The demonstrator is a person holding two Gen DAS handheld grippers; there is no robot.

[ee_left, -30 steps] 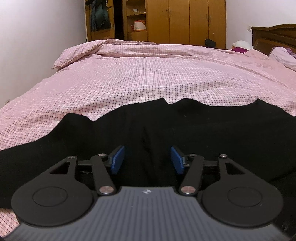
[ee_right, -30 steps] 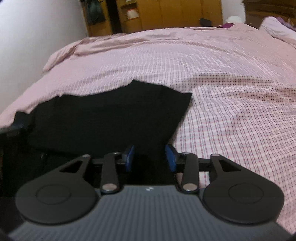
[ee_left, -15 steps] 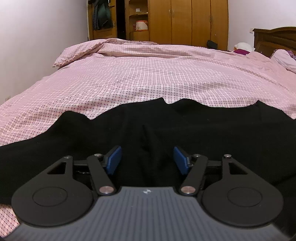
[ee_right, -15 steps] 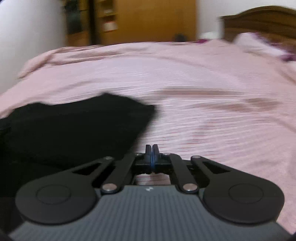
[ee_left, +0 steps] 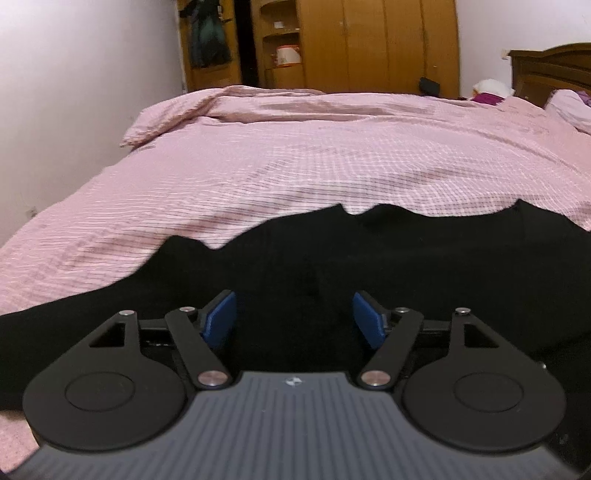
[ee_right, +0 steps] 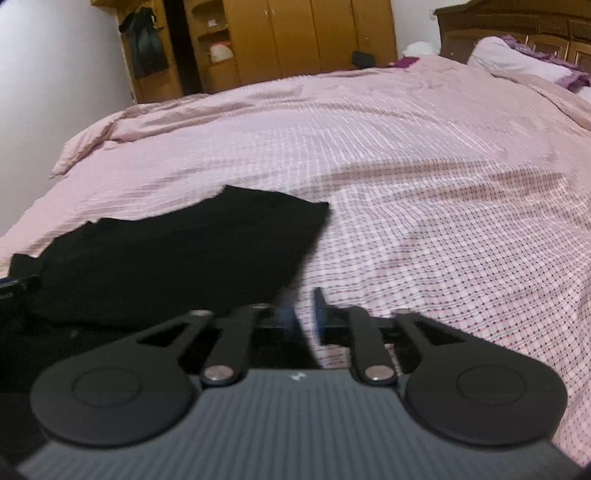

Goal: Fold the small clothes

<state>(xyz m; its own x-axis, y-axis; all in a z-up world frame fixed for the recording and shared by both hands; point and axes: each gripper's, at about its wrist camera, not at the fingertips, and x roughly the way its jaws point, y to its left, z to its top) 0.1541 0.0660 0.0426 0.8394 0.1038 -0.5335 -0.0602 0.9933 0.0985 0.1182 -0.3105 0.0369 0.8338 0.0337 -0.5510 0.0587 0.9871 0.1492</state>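
Your two grippers hover low over a black garment spread on a pink checked bed.

Your left gripper (ee_left: 294, 318) has its blue pads (ee_left: 220, 318) spread wide with nothing between them; the black garment (ee_left: 369, 266) lies flat straight ahead and beneath, filling the near part of the bedspread (ee_left: 314, 166). Your right gripper (ee_right: 303, 310) sits at the garment's (ee_right: 177, 251) right edge, fingers parted by a narrow gap and blurred; they appear to grip nothing. A wooden wardrobe (ee_left: 369, 44) stands beyond the bed, a dark headboard (ee_right: 517, 26) and a pillow (ee_right: 517, 62) on the right.
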